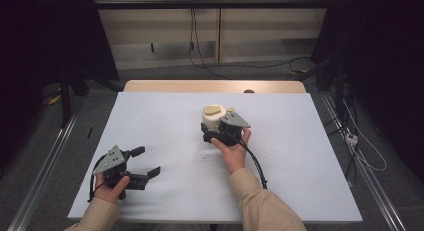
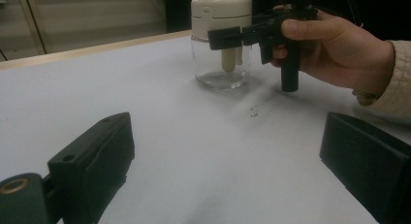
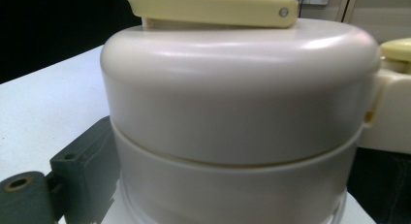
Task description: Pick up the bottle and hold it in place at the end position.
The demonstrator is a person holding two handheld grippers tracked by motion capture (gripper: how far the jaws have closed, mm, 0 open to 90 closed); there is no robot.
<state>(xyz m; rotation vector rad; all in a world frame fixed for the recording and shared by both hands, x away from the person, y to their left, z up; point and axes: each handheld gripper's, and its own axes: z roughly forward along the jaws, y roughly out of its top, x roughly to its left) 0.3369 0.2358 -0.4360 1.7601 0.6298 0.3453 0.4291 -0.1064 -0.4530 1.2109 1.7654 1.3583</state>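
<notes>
Table (image 1: 150, 121), white-topped, bare apart from one clear glass jar with a bulky cream plastic lid (image 2: 221, 40) near its middle. Judged fragile and slick below, rigid above, top-heavy; best gripped around the stiff lid band, not the pale yellow lever (image 3: 213, 8) on top. Right gripper (image 1: 220, 131) set around that lid, closure on it impossible to tell. Left gripper (image 1: 142, 163) well apart from the jar, jaws spread, nothing held.

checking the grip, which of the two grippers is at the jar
The right gripper, at mid-table: its jaws sit either side of the cream-lidded jar. The left gripper rests open near the table's front edge, holding nothing.
</notes>
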